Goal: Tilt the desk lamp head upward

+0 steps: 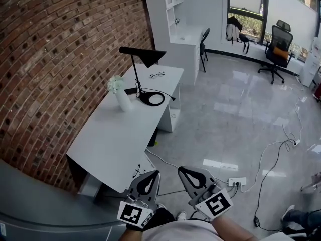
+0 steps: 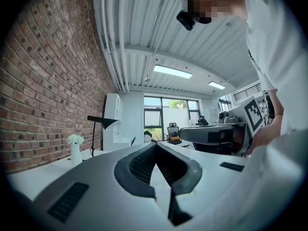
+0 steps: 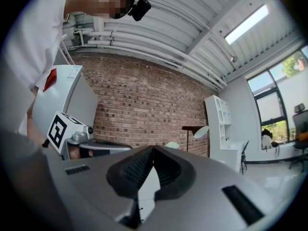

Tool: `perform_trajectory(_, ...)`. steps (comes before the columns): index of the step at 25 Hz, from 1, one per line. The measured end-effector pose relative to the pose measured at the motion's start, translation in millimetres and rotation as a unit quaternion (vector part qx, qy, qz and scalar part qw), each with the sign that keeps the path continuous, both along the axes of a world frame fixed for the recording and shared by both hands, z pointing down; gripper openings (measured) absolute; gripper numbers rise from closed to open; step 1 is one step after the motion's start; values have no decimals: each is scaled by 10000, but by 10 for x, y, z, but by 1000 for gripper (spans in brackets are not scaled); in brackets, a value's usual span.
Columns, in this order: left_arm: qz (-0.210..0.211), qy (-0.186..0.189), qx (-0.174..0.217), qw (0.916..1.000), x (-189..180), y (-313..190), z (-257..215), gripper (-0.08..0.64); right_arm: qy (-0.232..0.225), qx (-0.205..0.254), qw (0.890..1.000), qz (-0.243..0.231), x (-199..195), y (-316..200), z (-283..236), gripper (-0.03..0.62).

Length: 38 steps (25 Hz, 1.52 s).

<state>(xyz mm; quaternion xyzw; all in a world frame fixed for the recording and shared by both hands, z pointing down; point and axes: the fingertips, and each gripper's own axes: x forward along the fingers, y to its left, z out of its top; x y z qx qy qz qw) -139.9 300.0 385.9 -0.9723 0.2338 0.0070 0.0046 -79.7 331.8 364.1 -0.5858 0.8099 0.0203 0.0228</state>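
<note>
You hold both grippers low and close to your body, past the near end of a white desk (image 1: 113, 134) that runs away from you along a brick wall (image 1: 55, 59). The left gripper (image 1: 150, 175) has its jaws together with nothing between them; its own view shows the dark ribbed pads meeting at the tips (image 2: 155, 146). The right gripper (image 1: 189, 174) is the same, jaws pressed together and empty, seen in its own view (image 3: 153, 148). The two grippers sit side by side, near each other but apart, each with a marker cube toward you. The desk lamp (image 1: 144, 55) stands on the far half of the desk, well apart from both grippers. It is black, with a thin upright stem and a cone-shaped head at the top, and its round base (image 1: 161, 99) lies nearer the desk's room-side edge. A white vase of pale flowers (image 1: 122, 98) stands just beside the base, on the wall side. A pair of glasses (image 1: 157, 75) lies near the far room-side corner. On the grey floor to your right, a power strip (image 1: 236, 182) lies with loose cables trailing off, and an office chair (image 1: 277, 46) stands by the far windows
</note>
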Motion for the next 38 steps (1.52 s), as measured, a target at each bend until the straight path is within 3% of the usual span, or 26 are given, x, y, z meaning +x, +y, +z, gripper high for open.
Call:
perform_trajectory(5,-56,25,-40,10000,60,-93,40,5,36,-32,10000,-43,57,-22,43,15)
perform_trajectory(19,520,139,-77,9985,650,-521,84,5,147,-107,9994,306,493,-363,82,15)
perform_trajectory(31,658,131,-502,9965,968,-1951,399,5,176,-395,9983,381,707,-1741,259,15)
perform_trajectory(38,741,185,-551,9956,1263,-2886,408,5,271,-551,9972,431,952,-2661,264,15)
